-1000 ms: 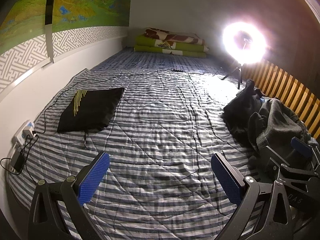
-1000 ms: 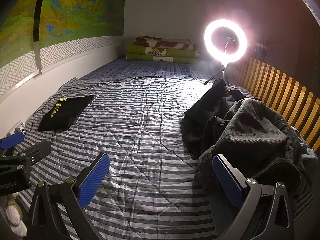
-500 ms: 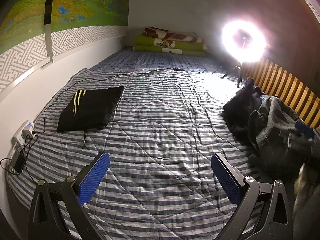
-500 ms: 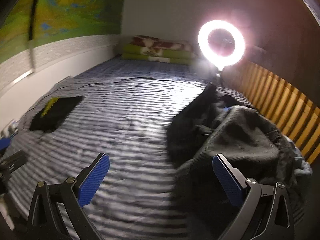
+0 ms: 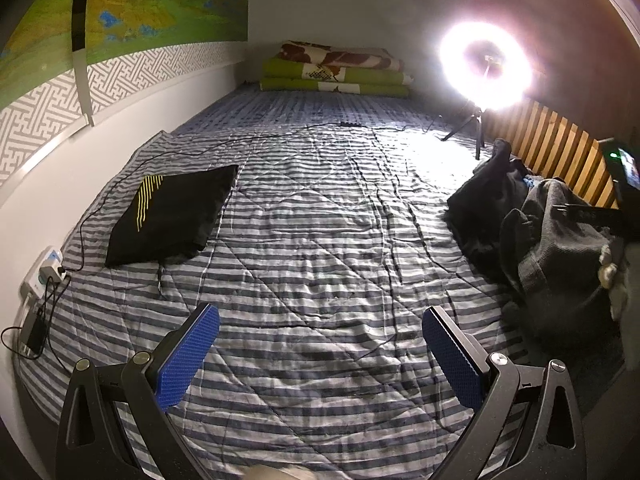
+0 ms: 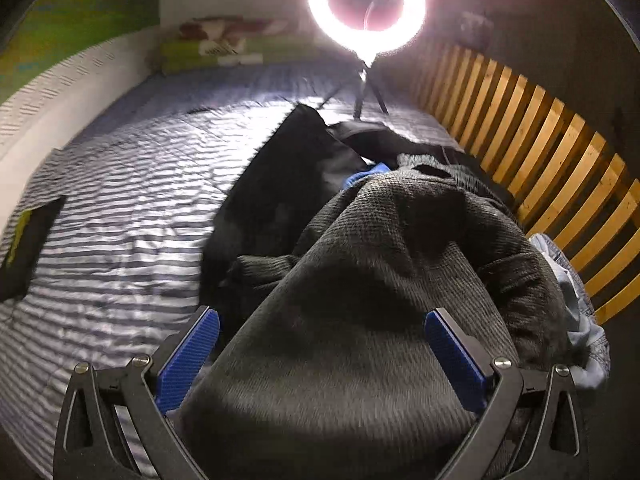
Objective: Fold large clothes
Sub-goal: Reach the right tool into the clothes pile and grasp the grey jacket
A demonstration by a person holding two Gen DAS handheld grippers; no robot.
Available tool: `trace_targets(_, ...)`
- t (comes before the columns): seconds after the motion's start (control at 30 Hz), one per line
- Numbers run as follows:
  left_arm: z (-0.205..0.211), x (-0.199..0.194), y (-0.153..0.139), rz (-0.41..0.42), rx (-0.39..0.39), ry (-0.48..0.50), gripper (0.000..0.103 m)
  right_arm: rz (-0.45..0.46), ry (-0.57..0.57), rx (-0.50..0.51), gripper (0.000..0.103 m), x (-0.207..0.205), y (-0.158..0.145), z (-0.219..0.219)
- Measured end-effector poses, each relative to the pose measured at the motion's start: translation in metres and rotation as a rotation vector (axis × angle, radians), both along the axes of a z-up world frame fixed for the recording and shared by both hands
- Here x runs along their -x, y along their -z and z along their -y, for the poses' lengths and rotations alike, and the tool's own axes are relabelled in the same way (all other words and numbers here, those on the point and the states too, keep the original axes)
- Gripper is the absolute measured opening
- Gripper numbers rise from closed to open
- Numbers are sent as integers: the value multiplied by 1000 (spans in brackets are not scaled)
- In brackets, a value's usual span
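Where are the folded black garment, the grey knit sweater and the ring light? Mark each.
folded black garment (image 5: 172, 216): left wrist view, middle of its top face.
grey knit sweater (image 6: 360, 320): right wrist view, front slope.
ring light (image 6: 320, 8): right wrist view, glowing ring's left side.

Ring light (image 5: 485, 65) on tripod was lit far ahead, right of the fingers. Striped quilt (image 5: 320, 240) lay under them. Stacked blankets (image 5: 336, 68) sat at the far end, wooden slats (image 6: 540, 152) right, power strip (image 5: 44, 272) left.

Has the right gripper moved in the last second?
Yes. The right gripper has advanced toward the slatted rail and ring light, both now larger in its view. The grey knit garment now lies between its open jaws.
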State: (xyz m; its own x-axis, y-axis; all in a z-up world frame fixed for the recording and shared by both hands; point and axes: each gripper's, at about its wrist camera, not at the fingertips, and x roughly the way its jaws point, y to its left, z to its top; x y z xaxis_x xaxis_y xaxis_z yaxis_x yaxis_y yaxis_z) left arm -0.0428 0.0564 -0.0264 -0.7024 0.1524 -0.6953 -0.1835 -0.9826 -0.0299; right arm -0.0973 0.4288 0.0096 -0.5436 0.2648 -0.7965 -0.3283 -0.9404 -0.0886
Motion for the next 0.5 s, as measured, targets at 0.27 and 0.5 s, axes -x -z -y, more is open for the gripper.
trace_targets(0.27,16,7,3,17,-38,-21,102,129,11,-25,82,40,36,-11)
trace_targets(0.5,28,6,0,17,-63,-43,102,80,49,75,5,19,17,-38)
